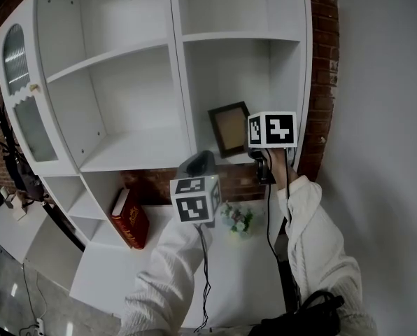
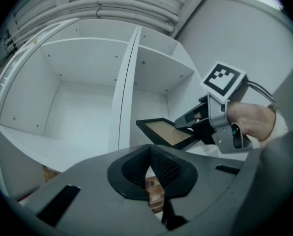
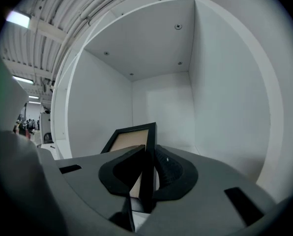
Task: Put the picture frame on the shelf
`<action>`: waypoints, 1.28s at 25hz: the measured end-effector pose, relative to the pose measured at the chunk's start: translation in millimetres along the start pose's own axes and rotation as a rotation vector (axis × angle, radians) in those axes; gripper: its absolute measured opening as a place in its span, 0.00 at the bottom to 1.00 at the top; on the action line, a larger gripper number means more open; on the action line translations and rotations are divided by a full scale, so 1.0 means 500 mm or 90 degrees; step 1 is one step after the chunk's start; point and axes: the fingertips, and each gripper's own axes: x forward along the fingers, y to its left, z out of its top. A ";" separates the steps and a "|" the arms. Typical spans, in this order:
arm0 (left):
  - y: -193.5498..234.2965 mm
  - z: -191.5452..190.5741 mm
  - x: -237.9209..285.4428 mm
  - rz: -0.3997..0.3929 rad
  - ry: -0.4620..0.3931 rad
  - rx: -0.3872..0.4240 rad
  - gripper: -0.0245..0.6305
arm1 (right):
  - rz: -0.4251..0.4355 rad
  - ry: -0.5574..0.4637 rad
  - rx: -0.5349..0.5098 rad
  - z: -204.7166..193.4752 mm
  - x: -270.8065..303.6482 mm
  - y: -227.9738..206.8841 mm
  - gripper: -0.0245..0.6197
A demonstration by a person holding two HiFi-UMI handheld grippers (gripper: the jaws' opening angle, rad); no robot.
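Note:
The picture frame point(image 1: 229, 127), black with a tan panel, stands tilted inside the right middle compartment of the white shelf unit point(image 1: 135, 149). My right gripper point(image 1: 256, 156) is shut on the frame's right edge. In the right gripper view the frame point(image 3: 131, 139) runs edge-on between the pads of the right gripper point(image 3: 147, 168). The left gripper view shows the frame point(image 2: 166, 133) leaning over the shelf board with the right gripper point(image 2: 185, 127) clamped on it. Whether the frame touches the board I cannot tell. My left gripper point(image 1: 198, 164) hangs lower left of the frame, shut and empty point(image 2: 149, 167).
A red book point(image 1: 130, 219) leans in a low left compartment. A small bunch of flowers point(image 1: 238, 219) sits on the white counter point(image 1: 236, 278). Red brick wall point(image 1: 324, 61) borders the unit's right side. A glass-paned cabinet door point(image 1: 16, 54) stands at far left.

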 end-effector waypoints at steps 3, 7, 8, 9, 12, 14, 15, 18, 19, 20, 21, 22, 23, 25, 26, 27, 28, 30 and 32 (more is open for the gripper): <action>0.005 -0.016 -0.003 0.009 0.005 0.005 0.05 | 0.003 0.034 -0.013 -0.008 0.013 0.001 0.15; 0.009 -0.033 -0.011 0.014 0.017 0.001 0.05 | -0.014 0.041 0.004 -0.005 0.020 -0.011 0.15; 0.010 -0.037 -0.013 0.014 0.020 0.000 0.05 | -0.022 0.037 0.006 -0.004 0.020 -0.014 0.15; 0.011 -0.042 -0.015 0.015 0.023 0.000 0.05 | -0.031 0.034 0.006 -0.004 0.020 -0.017 0.15; 0.011 -0.046 -0.022 0.018 0.025 -0.001 0.05 | -0.047 0.029 0.001 -0.003 0.020 -0.020 0.15; 0.011 -0.047 -0.028 0.019 0.024 -0.003 0.05 | -0.051 0.018 0.007 0.001 0.018 -0.023 0.15; 0.011 -0.049 -0.032 0.019 0.026 -0.005 0.05 | -0.052 0.010 0.015 0.003 0.015 -0.024 0.15; 0.013 -0.060 -0.038 0.021 0.034 -0.010 0.05 | -0.046 -0.003 0.037 0.006 0.003 -0.032 0.15; 0.016 -0.067 -0.037 0.023 0.037 -0.013 0.05 | -0.042 -0.002 0.043 0.006 -0.001 -0.036 0.15; 0.019 -0.076 -0.038 0.027 0.042 -0.018 0.05 | -0.039 -0.001 0.049 0.006 -0.005 -0.039 0.15; 0.021 -0.084 -0.039 0.030 0.049 -0.022 0.05 | -0.035 -0.001 0.057 0.005 -0.010 -0.043 0.15; 0.021 -0.092 -0.042 0.032 0.055 -0.026 0.05 | -0.032 -0.002 0.067 0.002 -0.015 -0.047 0.15; 0.020 -0.096 -0.044 0.032 0.058 -0.028 0.05 | -0.029 -0.002 0.077 -0.001 -0.020 -0.050 0.15; 0.012 -0.099 -0.049 0.029 0.056 -0.027 0.05 | -0.026 -0.006 0.092 -0.008 -0.032 -0.056 0.15; 0.009 -0.103 -0.051 0.028 0.056 -0.025 0.05 | -0.023 -0.010 0.099 -0.010 -0.039 -0.058 0.15; 0.005 -0.108 -0.052 0.027 0.058 -0.023 0.05 | -0.019 -0.014 0.107 -0.012 -0.047 -0.059 0.15; 0.002 -0.116 -0.054 0.026 0.060 -0.021 0.05 | -0.013 -0.019 0.116 -0.014 -0.056 -0.059 0.15; -0.007 -0.131 -0.059 0.023 0.066 -0.021 0.05 | 0.002 -0.028 0.131 -0.020 -0.075 -0.058 0.15; -0.019 -0.145 -0.066 0.018 0.075 -0.025 0.05 | 0.022 -0.036 0.138 -0.027 -0.097 -0.054 0.15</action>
